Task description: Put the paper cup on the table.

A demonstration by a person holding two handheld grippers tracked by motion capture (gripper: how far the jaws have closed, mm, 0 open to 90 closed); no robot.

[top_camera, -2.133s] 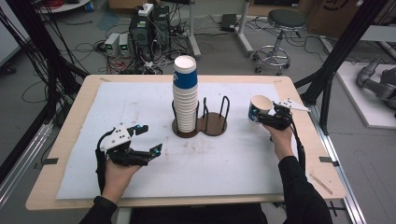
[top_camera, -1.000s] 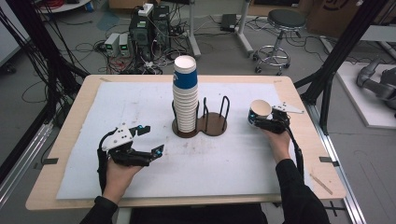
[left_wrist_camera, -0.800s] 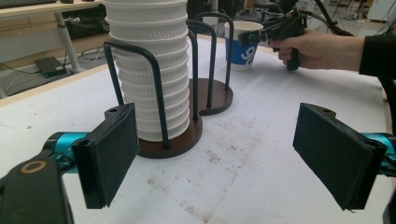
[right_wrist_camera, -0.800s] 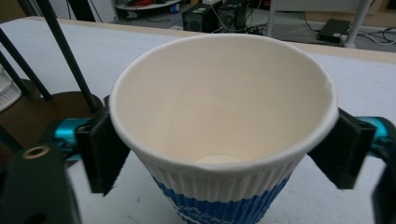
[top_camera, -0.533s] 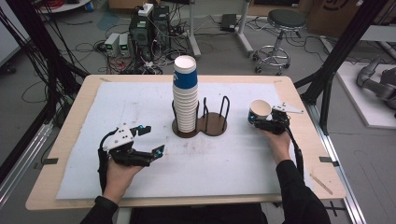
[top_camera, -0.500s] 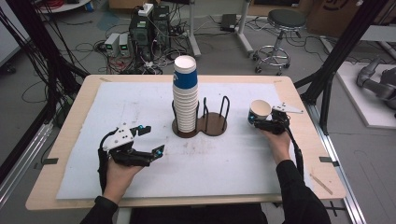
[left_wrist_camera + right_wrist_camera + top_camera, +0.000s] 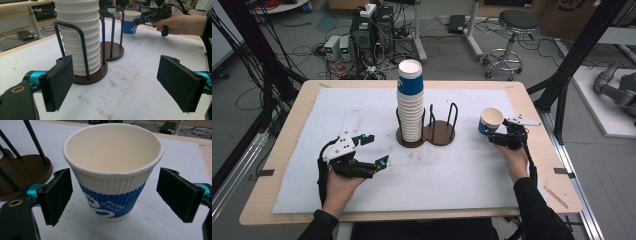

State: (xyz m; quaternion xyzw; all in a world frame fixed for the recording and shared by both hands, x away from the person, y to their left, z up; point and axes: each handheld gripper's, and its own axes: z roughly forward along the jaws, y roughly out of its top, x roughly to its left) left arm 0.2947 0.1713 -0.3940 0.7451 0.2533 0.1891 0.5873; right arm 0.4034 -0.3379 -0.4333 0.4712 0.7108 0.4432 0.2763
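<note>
A white paper cup with a blue band [image 7: 112, 182] stands upright on the white mat, between the jaws of my right gripper [image 7: 113, 195]. The gripper is open and its pads [image 7: 58, 195] sit just off the cup's sides. From above, this cup [image 7: 490, 121] is at the right of the table, with the right gripper [image 7: 488, 132] behind it. A tall stack of the same cups [image 7: 410, 102] fills the left ring of a brown two-ring holder [image 7: 439, 134]. My left gripper [image 7: 377, 149] rests open and empty at the front left, facing the stack [image 7: 77, 37].
The holder's right ring [image 7: 113, 50] is bare, with black wire hoops [image 7: 110, 27] rising around it. The white mat [image 7: 452, 175] covers most of the wooden table [image 7: 537, 100]. Cables, power supplies and a stool stand on the floor beyond the far edge.
The right hand has brought the cup down and slightly left until it stands level on the mat. Little has moved in the last second. The left hand has stayed put.
</note>
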